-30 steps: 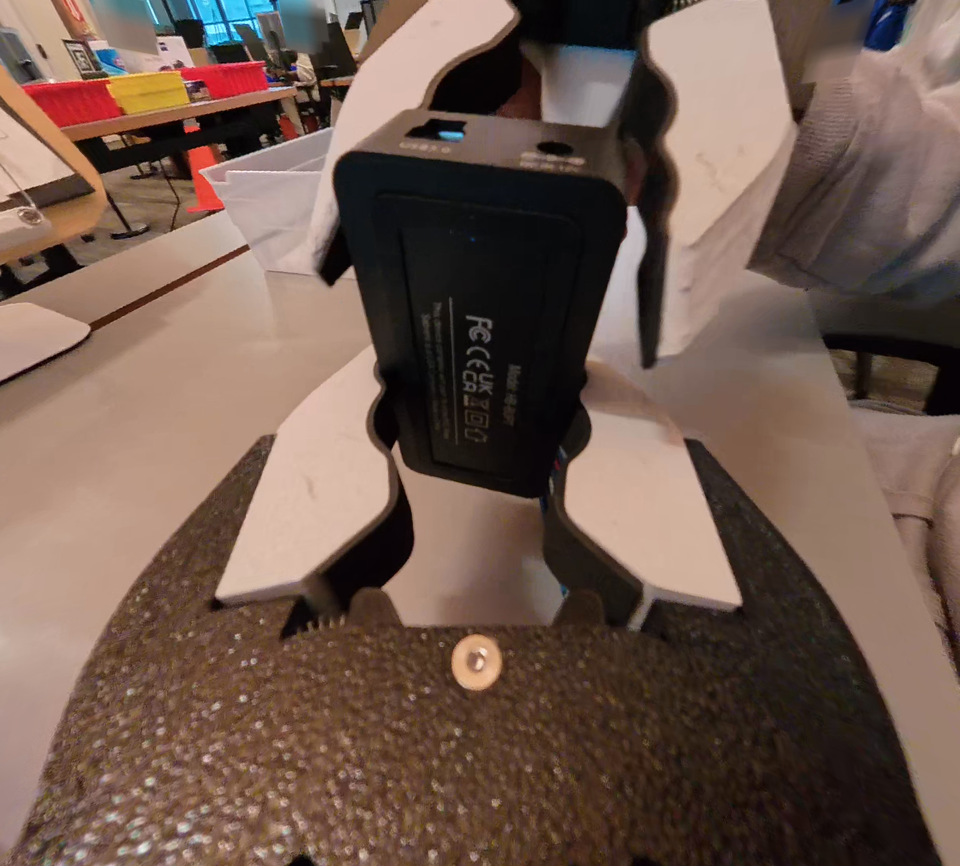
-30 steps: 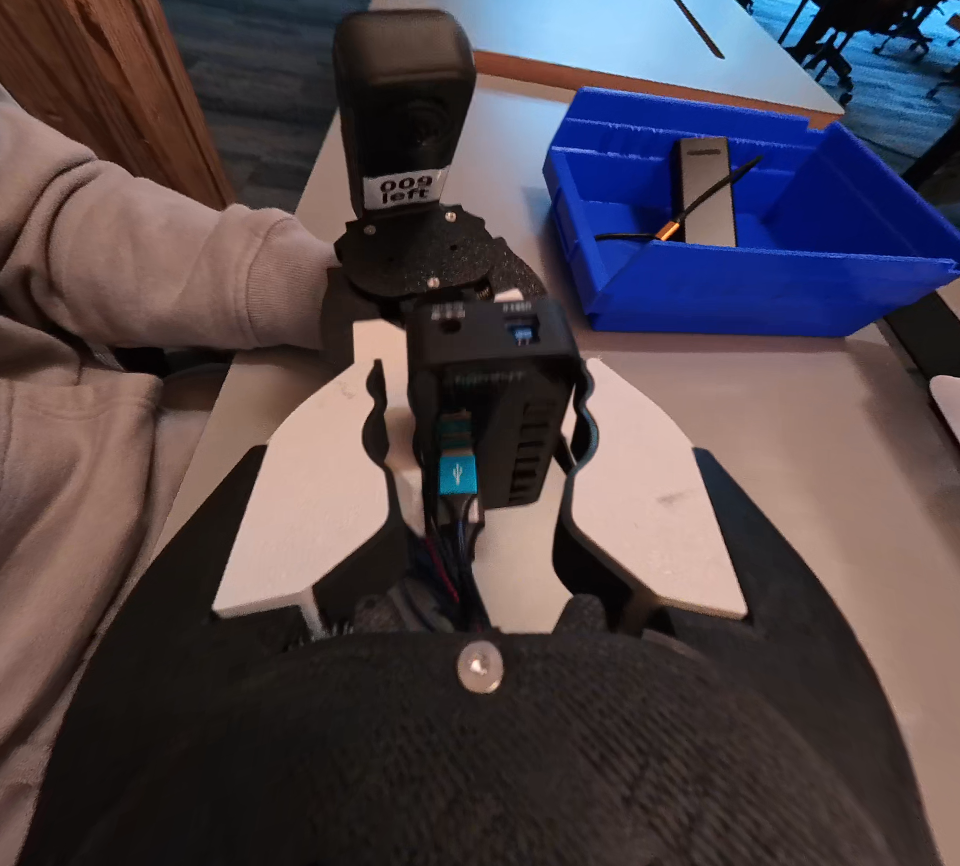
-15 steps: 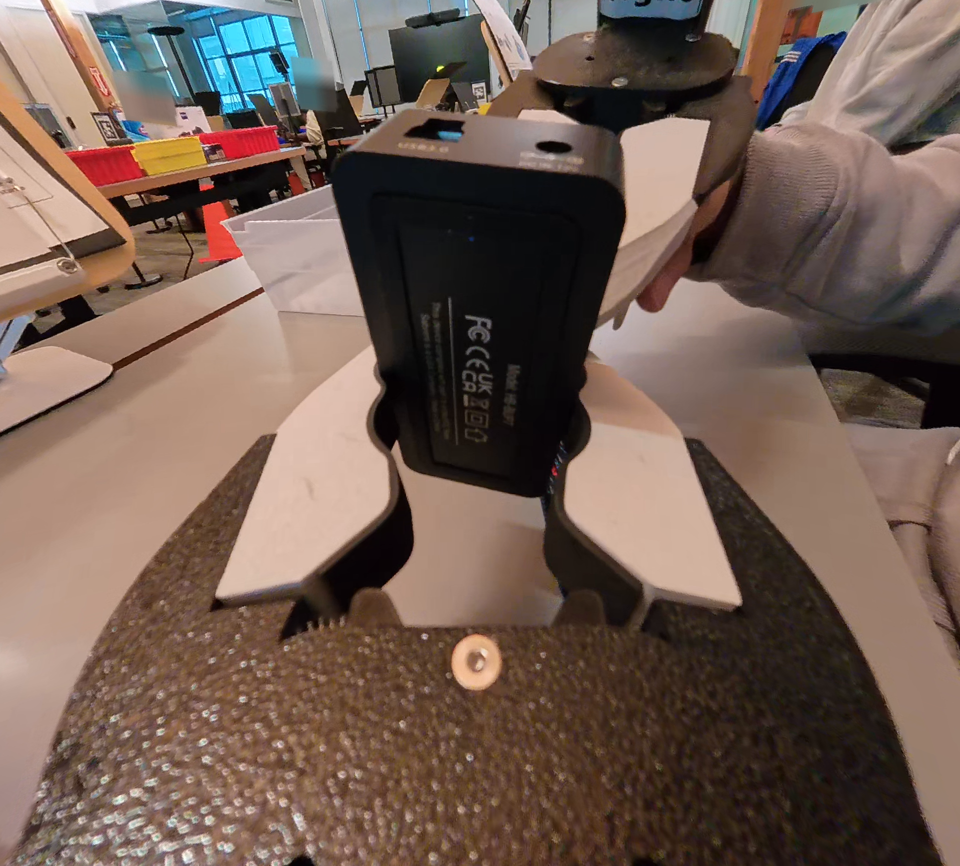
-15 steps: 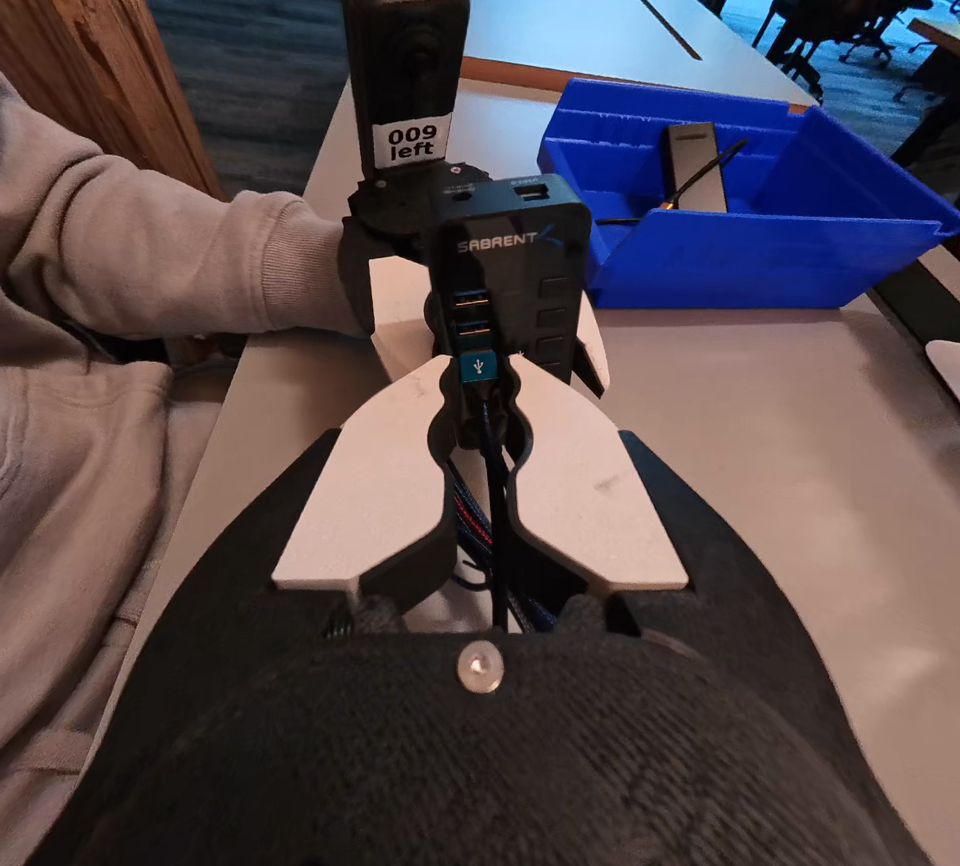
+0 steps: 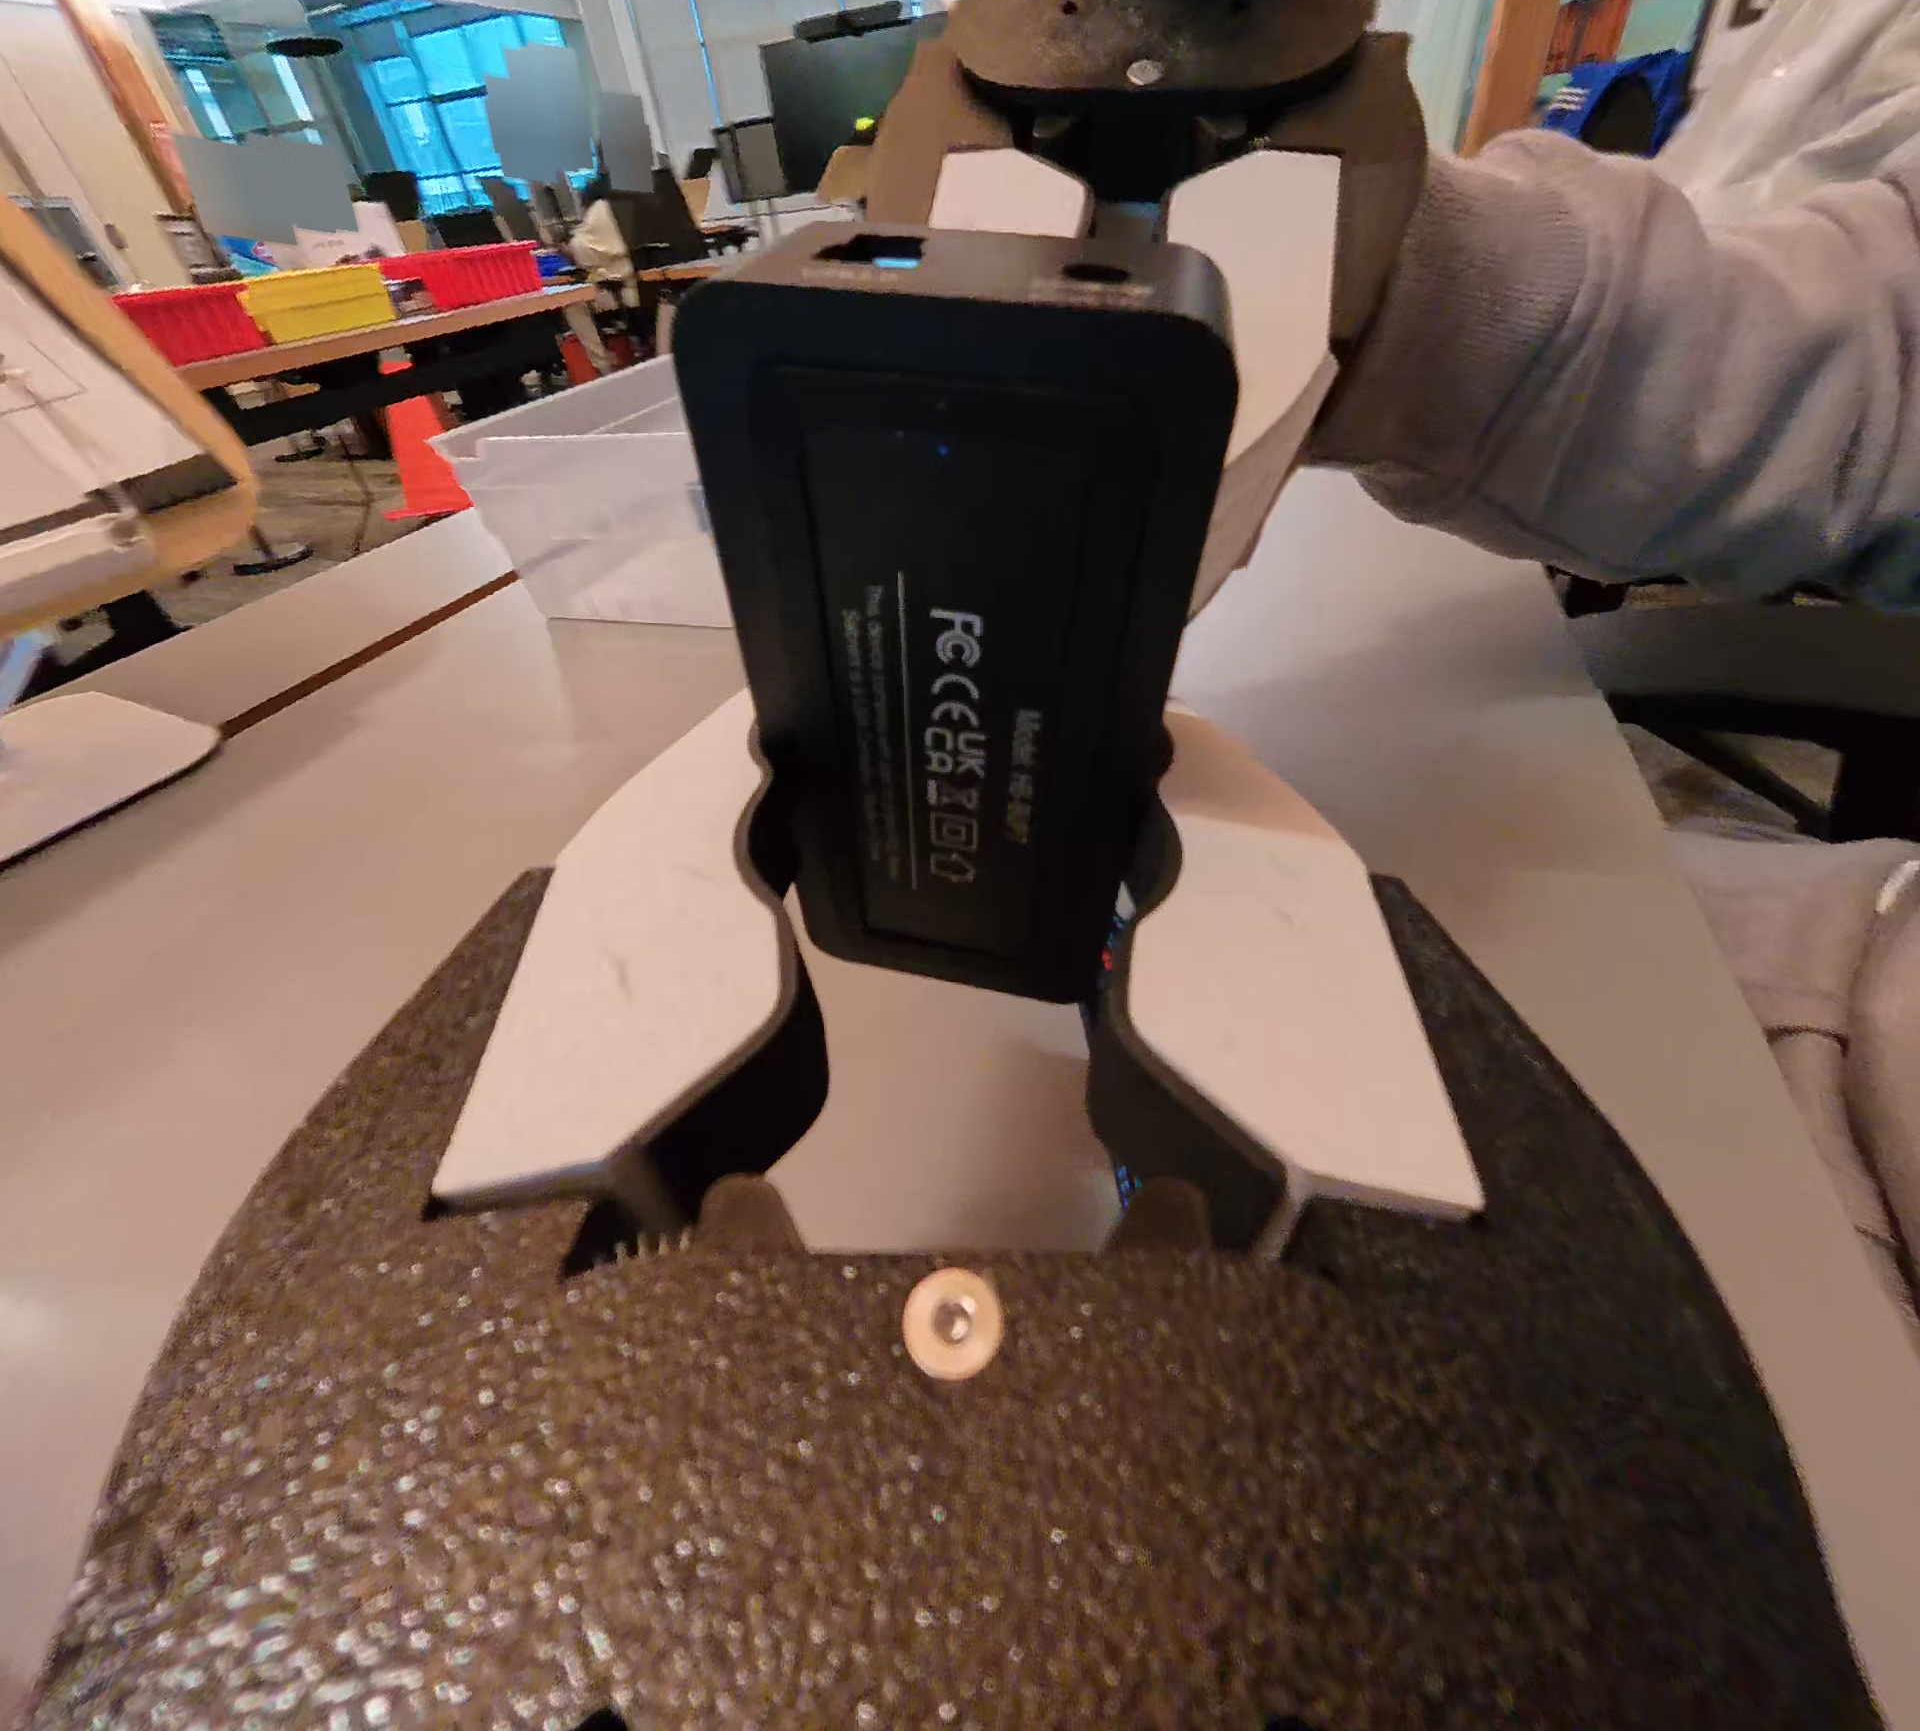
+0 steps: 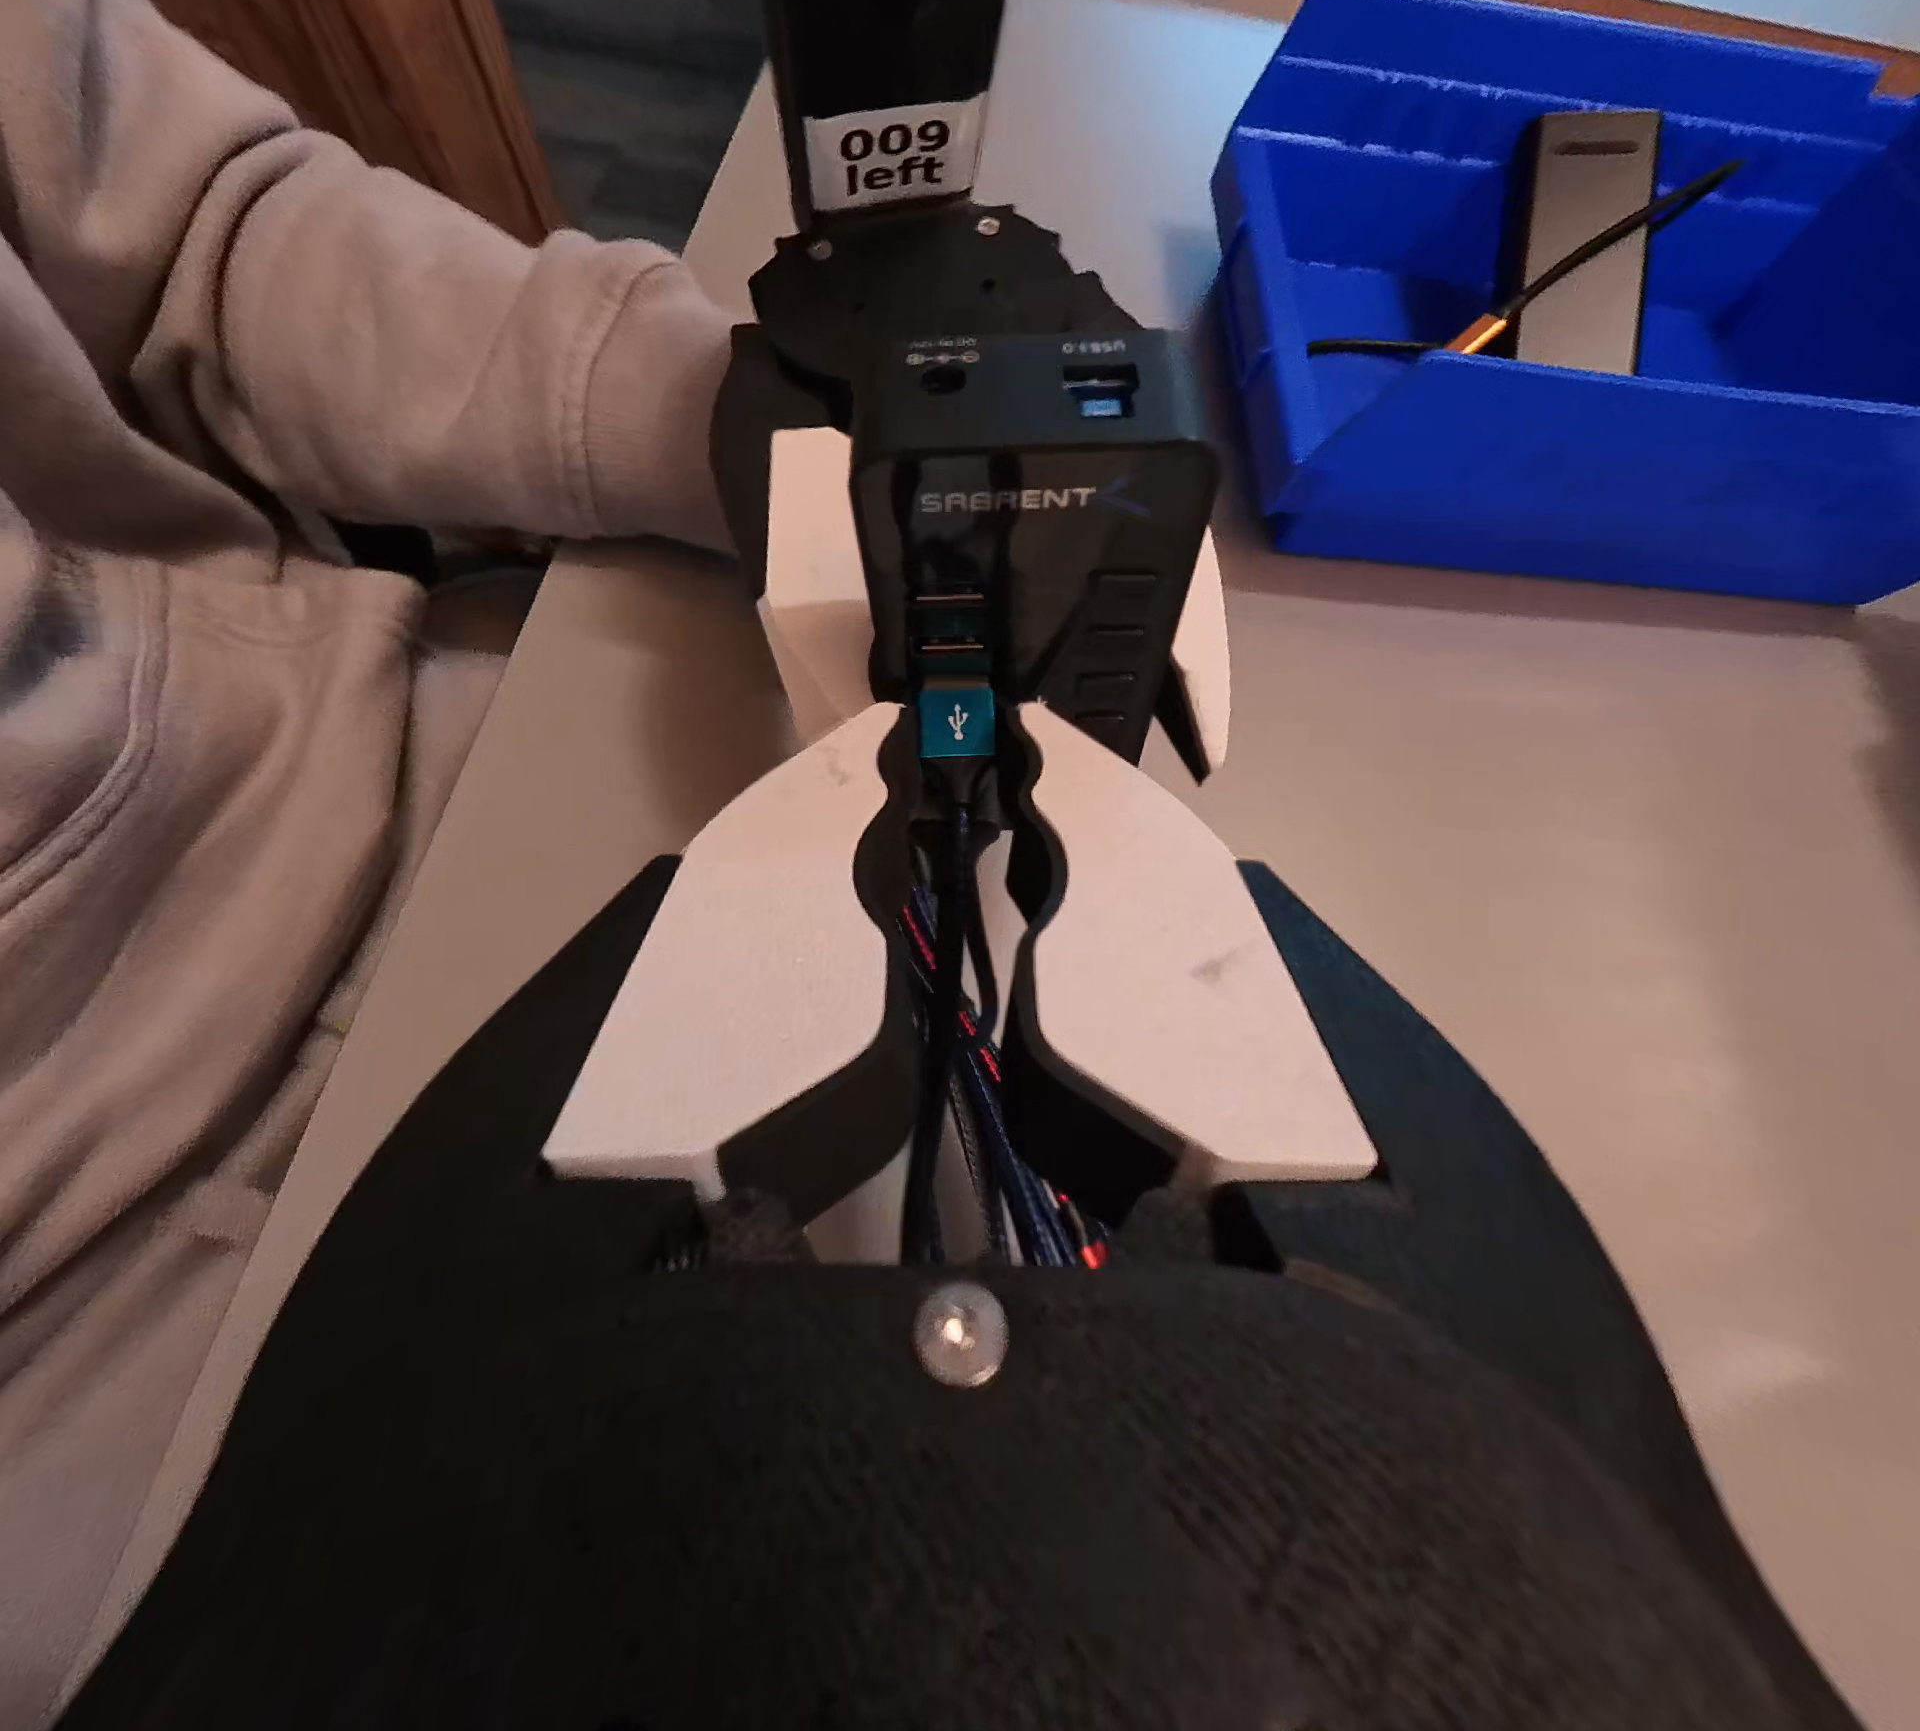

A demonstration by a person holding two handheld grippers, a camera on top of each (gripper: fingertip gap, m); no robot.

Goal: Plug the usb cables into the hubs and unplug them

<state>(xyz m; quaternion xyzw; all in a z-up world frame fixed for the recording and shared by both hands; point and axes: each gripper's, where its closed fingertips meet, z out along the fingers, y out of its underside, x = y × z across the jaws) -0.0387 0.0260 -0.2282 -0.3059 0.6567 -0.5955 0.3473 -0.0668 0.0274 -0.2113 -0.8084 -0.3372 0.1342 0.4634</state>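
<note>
A black USB hub [image 5: 956, 621] stands upright in my left gripper [image 5: 956, 808], which is shut on its lower end, with the hub's back toward that camera. In the right wrist view the hub's front [image 6: 1049, 538] shows a column of ports. My right gripper [image 6: 958, 720] is shut on a teal USB plug [image 6: 956, 731] whose front end sits at the third port down. Braided blue-red and black cables [image 6: 956, 1006] run back between the right fingers. The right gripper also shows behind the hub in the left wrist view [image 5: 1143, 227].
A blue bin [image 6: 1558, 455] at the right holds a grey hub [image 6: 1579, 227] and a thin black cable with an orange tip [image 6: 1475, 331]. A white bin [image 5: 592, 518] stands beyond the hub. A person's sleeves [image 6: 364, 351] lie along the table edge.
One second ago my right gripper was open around the hub and plug. It has shut on the teal plug and moved closer to the hub. My left gripper kept hold of the hub.
</note>
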